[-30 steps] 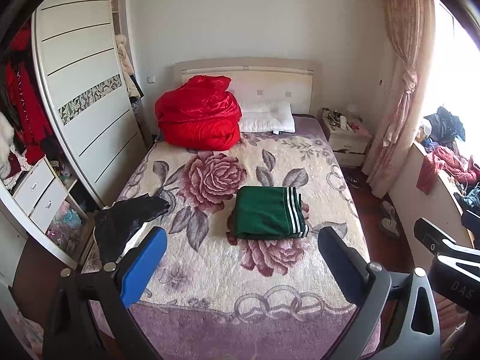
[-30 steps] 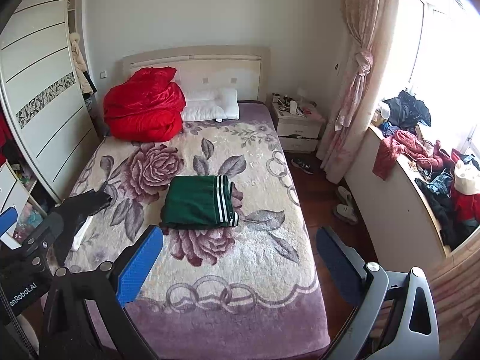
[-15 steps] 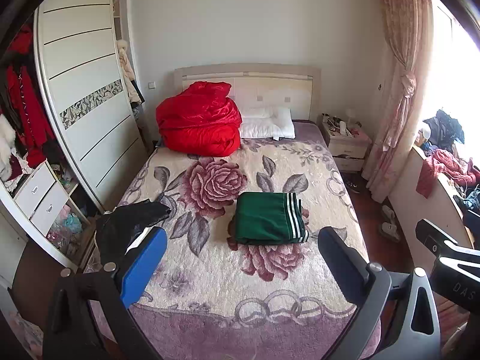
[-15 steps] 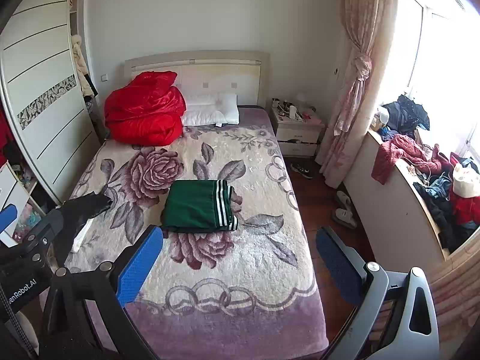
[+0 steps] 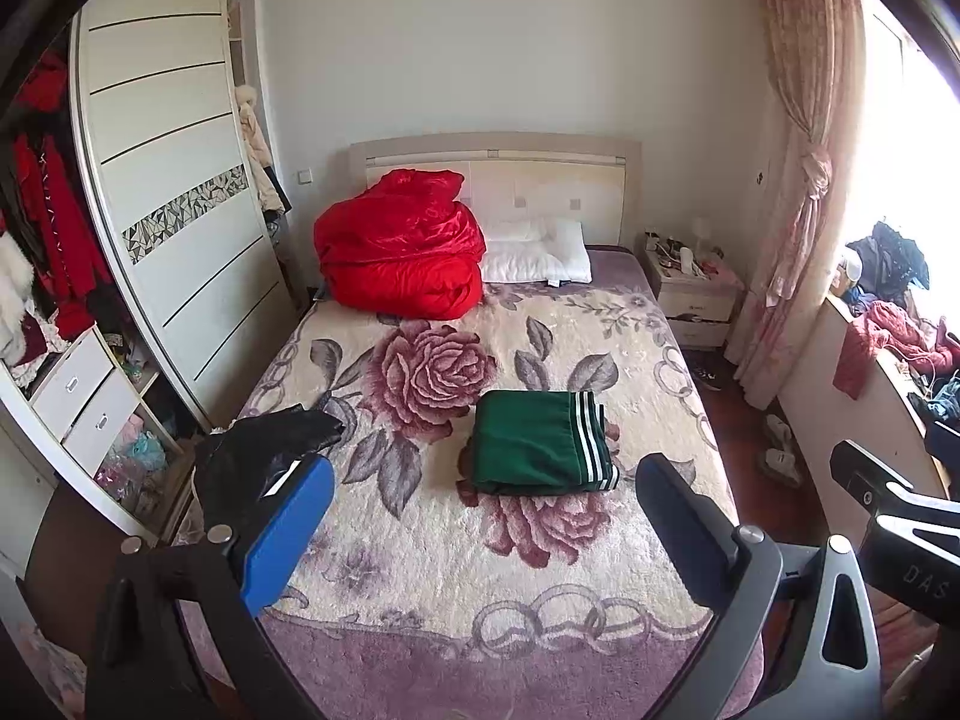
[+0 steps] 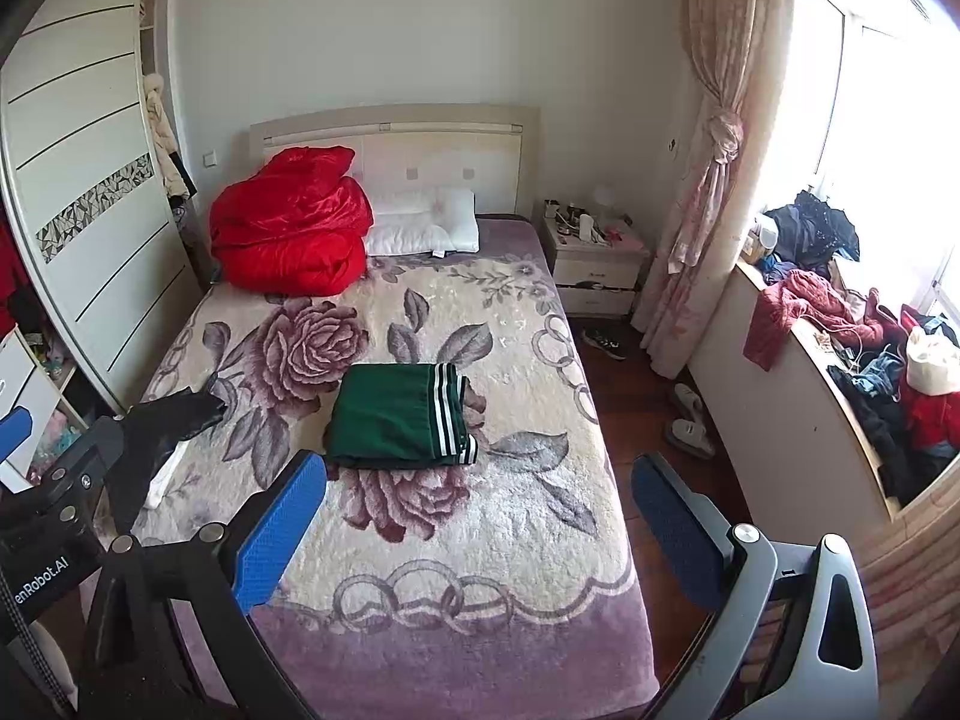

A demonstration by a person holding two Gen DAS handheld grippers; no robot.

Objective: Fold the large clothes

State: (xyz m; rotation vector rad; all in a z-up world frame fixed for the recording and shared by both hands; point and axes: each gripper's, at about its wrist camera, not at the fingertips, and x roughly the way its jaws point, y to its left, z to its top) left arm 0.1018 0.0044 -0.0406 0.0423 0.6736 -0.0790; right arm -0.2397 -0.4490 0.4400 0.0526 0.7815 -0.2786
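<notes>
Ahead, folded green garment (image 5: pixel 540 444) on bed (image 5: pixel 600 624), beyond both tongs (image 5: pixel 480 531) (image 6: pixel 480 525), spread apart, empty.

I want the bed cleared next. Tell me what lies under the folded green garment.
The folded green garment rests on the floral blanket, over a printed rose whose petals show around its edges. Whether anything lies between the garment and the blanket is hidden by the fabric.

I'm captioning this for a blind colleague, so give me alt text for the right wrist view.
A folded green garment with white stripes lies in the middle of a bed covered by a rose-patterned blanket, seen between the open fingers of the right tool. A bunched red quilt and a white pillow sit by the headboard; a black garment lies at the bed's left edge.
</notes>
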